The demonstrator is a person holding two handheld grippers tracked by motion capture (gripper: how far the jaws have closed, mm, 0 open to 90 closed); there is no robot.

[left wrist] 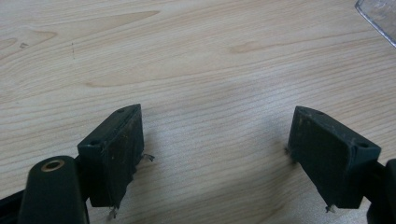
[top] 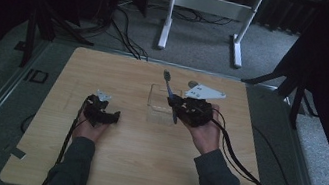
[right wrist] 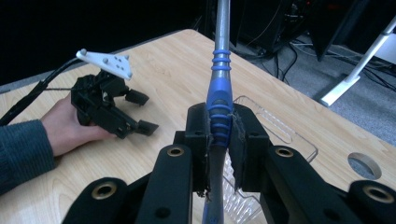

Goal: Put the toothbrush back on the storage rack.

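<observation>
Nearest the camera in the high view, two grey-sleeved forearms enter from the bottom edge, cut off at the elbows. The left gripper (top: 107, 113) rests low over the pale wood-grain bench (top: 129, 168); in the left gripper view its jaws stand released, wide apart, with bare bench between them and a corner of clear plastic cut off at the top right. The right gripper (top: 176, 105) is raised over the bench, its jaws clenched on the blue-and-grey ribbed toothbrush (right wrist: 219, 105), which they grasp at the ribbed blue section of the handle. The handle's lower end is hidden behind the jaws; the brush head is small and dim in the high view and cut off in the right gripper view. Just beyond lies the clear rectangular plastic tray (top: 157, 91), faint against the wood. Farther off, the white frame legs (top: 165, 26) stand on grey carpet; the room behind is too dark to read.
</observation>
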